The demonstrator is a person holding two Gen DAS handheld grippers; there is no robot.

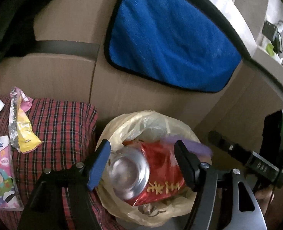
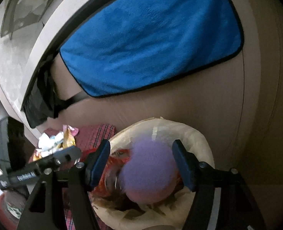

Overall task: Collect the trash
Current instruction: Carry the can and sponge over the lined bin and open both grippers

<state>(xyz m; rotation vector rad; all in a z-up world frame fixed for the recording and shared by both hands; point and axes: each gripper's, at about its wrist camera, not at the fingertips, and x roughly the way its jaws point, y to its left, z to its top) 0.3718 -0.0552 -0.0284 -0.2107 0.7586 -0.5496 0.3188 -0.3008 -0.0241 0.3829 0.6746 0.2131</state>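
Lying between the spread left gripper (image 1: 142, 164) pads, untouched: crushed red can (image 1: 141, 174), over the lined trash bin (image 1: 110, 132). Right gripper (image 2: 141, 161) spread likewise, blurred purple object (image 2: 149, 170) between. Left: plaid cloth (image 1: 61, 126), wrappers (image 1: 20, 120).

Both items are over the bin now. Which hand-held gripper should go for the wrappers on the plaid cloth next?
Left, probably. The yellow wrapper and tissue pack lie close beside the left hand-held gripper; the right hand-held gripper sees that litter farther off, beyond the left.
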